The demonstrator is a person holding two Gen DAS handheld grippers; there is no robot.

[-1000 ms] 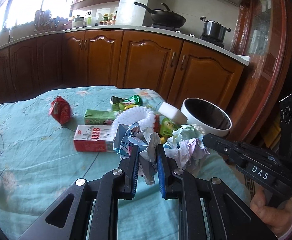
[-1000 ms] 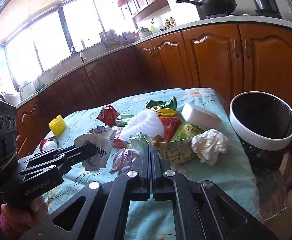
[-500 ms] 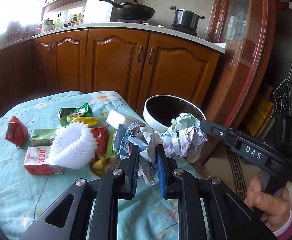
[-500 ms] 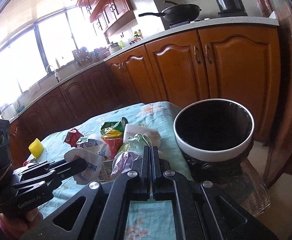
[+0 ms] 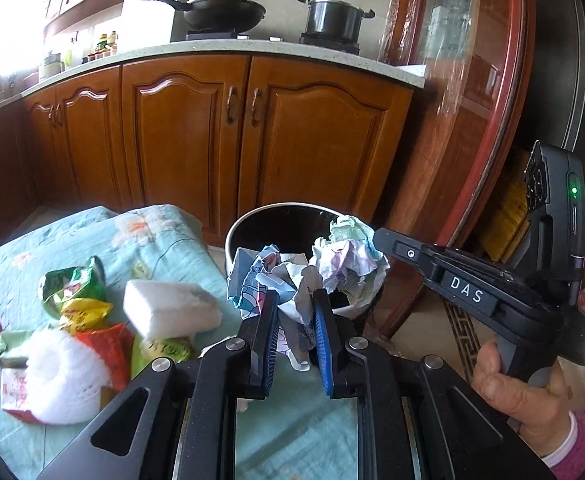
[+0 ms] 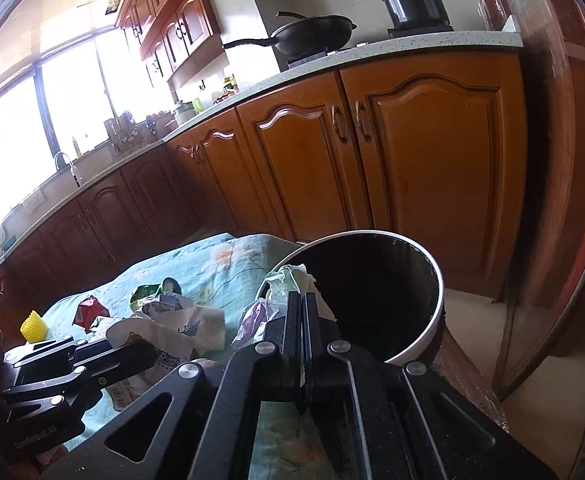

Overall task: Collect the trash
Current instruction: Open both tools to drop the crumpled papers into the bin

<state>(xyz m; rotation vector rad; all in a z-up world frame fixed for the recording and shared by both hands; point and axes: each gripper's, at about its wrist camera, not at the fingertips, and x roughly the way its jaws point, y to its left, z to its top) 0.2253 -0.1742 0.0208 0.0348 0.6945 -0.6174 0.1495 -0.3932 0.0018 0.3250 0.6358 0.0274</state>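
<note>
1. Nearest: our left gripper point(image 5: 295, 312) is clamped on a crumpled printed wrapper point(image 5: 270, 276), blue pads pressing it from both sides. We judge it sits over the near rim of the bin, not yet let go.
2. Our right gripper point(image 6: 303, 300) has its fingers pressed nearly together on a crumpled paper wad point(image 6: 270, 300), pale green and lilac. In the left wrist view the same wad point(image 5: 350, 254) hangs over the bin mouth.
3. The trash bin point(image 6: 432, 332), white rim and dark inside, stands just off the table edge. We can't tell if anything lies in it already; the inside reads black.
4. So we judge both loads are at the drop point and the release step is next. Neither piece is in yet.
5. Left on the table point(image 5: 164, 236), on its blue-green floral cloth, near to far:
   - white foam net point(image 5: 66, 376) over a red-and-white carton point(image 5: 14, 392)
   - red snack wrapper point(image 5: 106, 350), white foam block point(image 5: 170, 310)
   - yellow packet point(image 5: 84, 312), green packet point(image 5: 72, 284)
   - small red packet point(image 6: 89, 308) and yellow foam cup point(image 6: 33, 324) further back
6. Rough status: early-to-mid. Most of the pile remains, several more trips needed.
</note>
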